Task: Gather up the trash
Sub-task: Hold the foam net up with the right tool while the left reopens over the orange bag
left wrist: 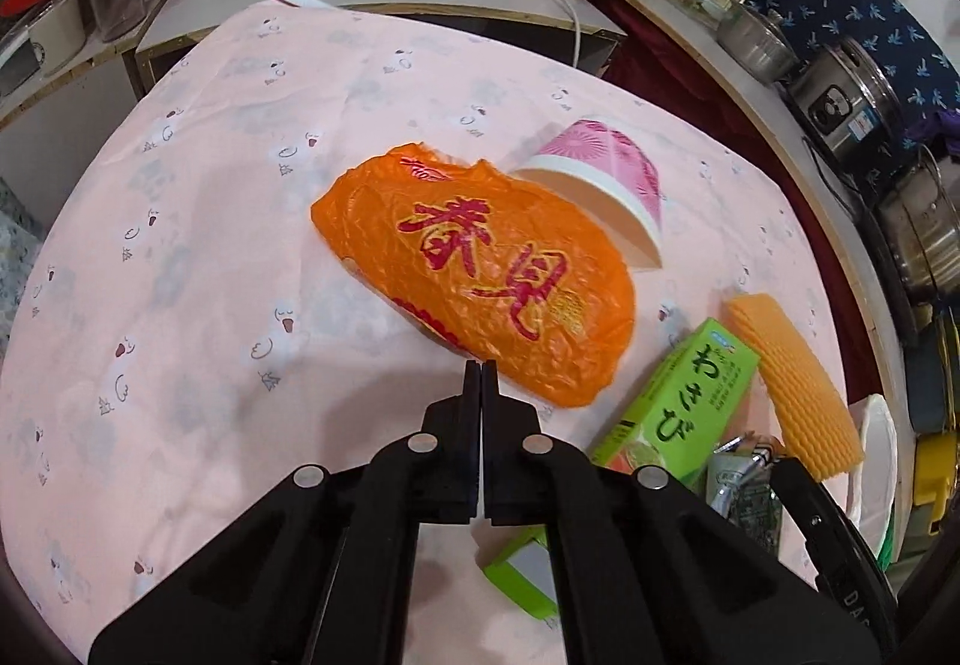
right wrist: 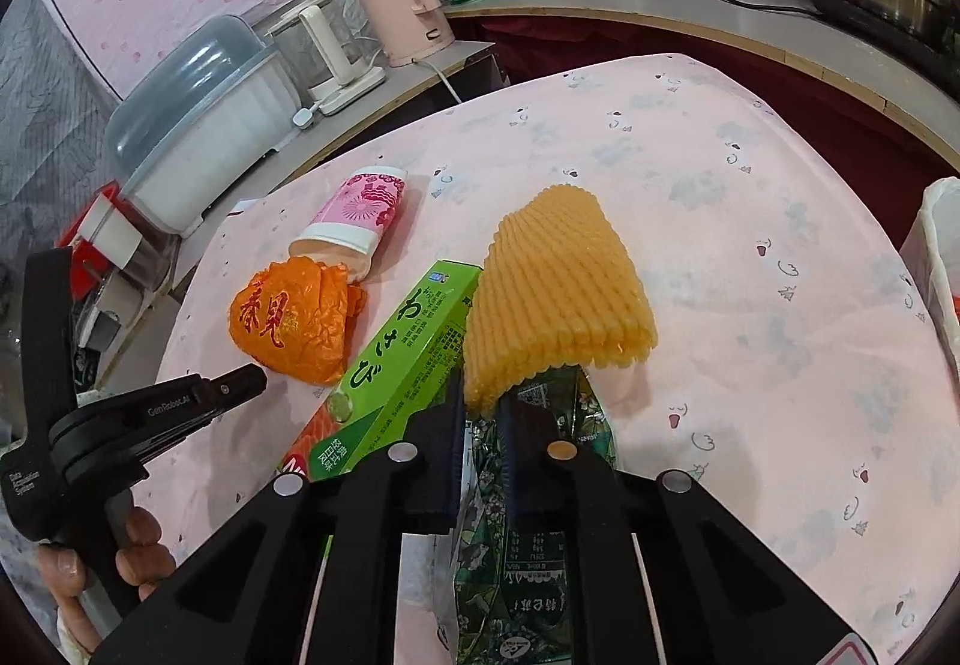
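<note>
Box (right wrist: 408, 359) long axis diagonal; cup (right wrist: 354, 227) sideways

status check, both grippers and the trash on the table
Left gripper shut, empty, by orange bag. Right gripper shut on green wrapper. Yellow foam net lies over right fingertips.

My left tongs (left wrist: 481, 365) are matte black plastic, two flat narrow fingers on angular arms with triangular hollows sunk into them. Four round silver pivot pins sit across the linkage. My right tongs (right wrist: 480, 395) are the same build, with fine ribbing on the inner pad faces and a red sticker at one corner. The left handle carries small white lettering, "GenRobot.AI" and "Data Acquisition System".
</note>
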Motion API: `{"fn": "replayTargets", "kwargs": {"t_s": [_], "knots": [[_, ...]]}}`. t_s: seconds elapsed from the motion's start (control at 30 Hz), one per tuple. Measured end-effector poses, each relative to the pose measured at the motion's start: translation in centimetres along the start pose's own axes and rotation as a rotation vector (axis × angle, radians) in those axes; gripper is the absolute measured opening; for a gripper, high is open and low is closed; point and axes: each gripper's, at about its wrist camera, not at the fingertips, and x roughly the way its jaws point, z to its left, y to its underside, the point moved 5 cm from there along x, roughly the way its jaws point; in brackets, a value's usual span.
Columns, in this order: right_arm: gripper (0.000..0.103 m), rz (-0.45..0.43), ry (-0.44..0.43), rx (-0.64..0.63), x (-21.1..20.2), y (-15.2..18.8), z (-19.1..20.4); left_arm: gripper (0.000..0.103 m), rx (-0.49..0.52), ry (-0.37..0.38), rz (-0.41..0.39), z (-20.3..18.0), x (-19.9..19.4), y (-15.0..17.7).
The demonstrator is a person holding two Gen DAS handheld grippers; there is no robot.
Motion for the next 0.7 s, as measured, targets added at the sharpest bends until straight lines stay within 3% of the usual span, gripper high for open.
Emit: {"fn": "replayTargets", "kwargs": {"t_s": [0.33,0.63,0.7], "knots": [[0.009,-0.070,-0.009,-0.006,-3.4,-0.1,-0.6,0.000,0.042,0.027,-0.040,-1.9,-3.2,1.2],[0.009,-0.152,-0.021,-0.010,-7.2,-1.4,-1.0,0.000,-0.013,0.019,-0.049,-0.4,-3.9,1.0],[0.009,-0.160,-0.025,-0.010,-7.6,-1.6,-1.0,0.007,-0.027,0.018,-0.051,0.1,-3.6,0.5]]}}
